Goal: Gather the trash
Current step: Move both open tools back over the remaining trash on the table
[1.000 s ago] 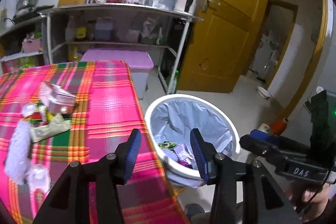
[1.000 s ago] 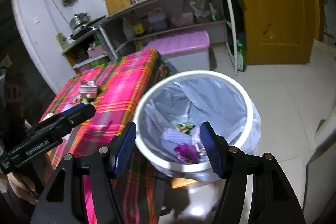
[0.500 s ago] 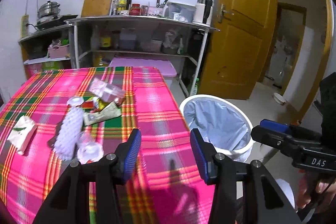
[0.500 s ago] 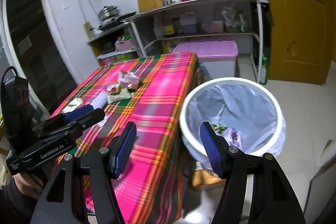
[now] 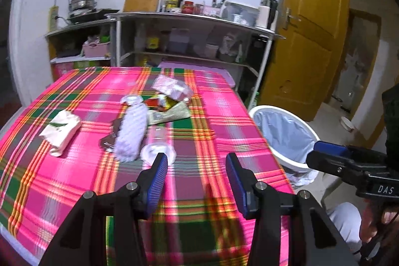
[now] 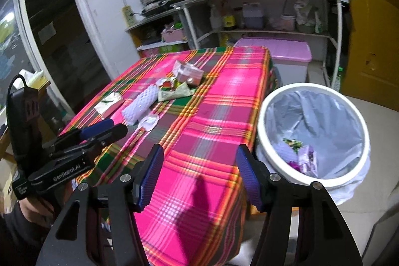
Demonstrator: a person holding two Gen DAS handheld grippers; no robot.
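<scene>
Trash lies on the pink plaid table (image 5: 224,116): a white foam net sleeve (image 5: 132,131), a clear plastic lid (image 5: 157,151), a white paper packet (image 5: 62,131), a green wrapper (image 5: 172,114) and a clear plastic box (image 5: 172,89). My left gripper (image 5: 197,158) hovers open over the near part of the cloth, just short of the lid, with nothing between its fingers. My right gripper (image 6: 199,150) hangs over the table's corner beside the white bin (image 6: 311,86). Its jaws are closing with nothing between them. Wrappers (image 6: 304,156) lie in the bin's grey liner.
The bin (image 5: 286,110) stands on the floor against the table's right side. Behind the table are a metal shelf unit (image 5: 189,16) with bottles, a pink-lidded storage box (image 6: 279,51) and a yellow door (image 5: 306,41). A hand (image 5: 374,223) holds the right gripper's handle.
Both views have swung away from the bin toward the table. The left gripper now sits over the cloth near the trash pile. The right jaws have narrowed a little.
</scene>
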